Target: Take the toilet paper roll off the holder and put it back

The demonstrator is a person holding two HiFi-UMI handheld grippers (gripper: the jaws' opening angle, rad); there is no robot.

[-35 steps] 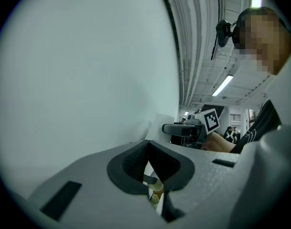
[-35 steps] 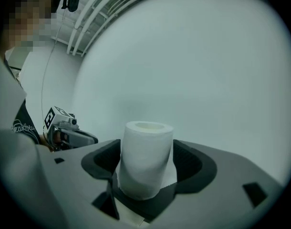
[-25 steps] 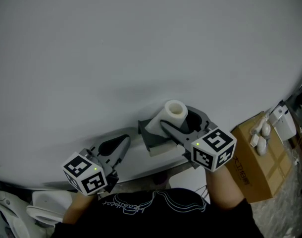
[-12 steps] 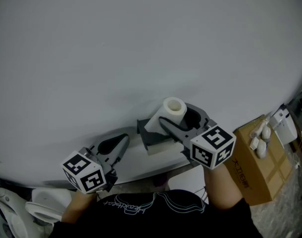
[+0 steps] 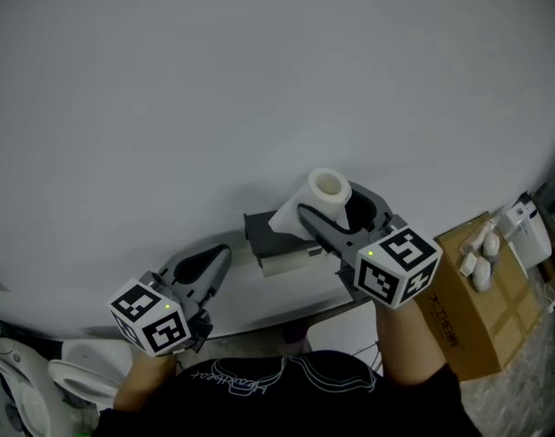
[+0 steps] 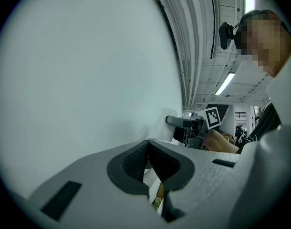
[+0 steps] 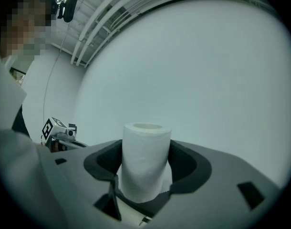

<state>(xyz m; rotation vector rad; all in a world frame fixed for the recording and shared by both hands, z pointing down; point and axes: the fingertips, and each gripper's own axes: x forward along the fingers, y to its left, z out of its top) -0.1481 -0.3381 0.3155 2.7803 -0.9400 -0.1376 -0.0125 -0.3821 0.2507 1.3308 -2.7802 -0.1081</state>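
A white toilet paper roll (image 5: 325,196) stands upright between the jaws of my right gripper (image 5: 337,212), just right of the dark grey holder (image 5: 268,235) on the white wall. In the right gripper view the roll (image 7: 145,156) fills the gap between the dark pads (image 7: 105,163), which press on its sides; the right gripper (image 7: 145,168) is shut on it. My left gripper (image 5: 209,267) hangs left of the holder, apart from it. Its jaw tips meet in the left gripper view (image 6: 148,144), with nothing between them. From there the holder (image 6: 182,121) shows as a dark bar.
A brown cardboard box (image 5: 469,303) with small white things (image 5: 482,244) on top stands at the right. A white toilet (image 5: 64,381) sits at the lower left. A pale ledge (image 5: 259,294) runs along the wall below the holder.
My right gripper and the roll in it have shifted slightly up and to the right, away from the holder. The left gripper has barely moved.
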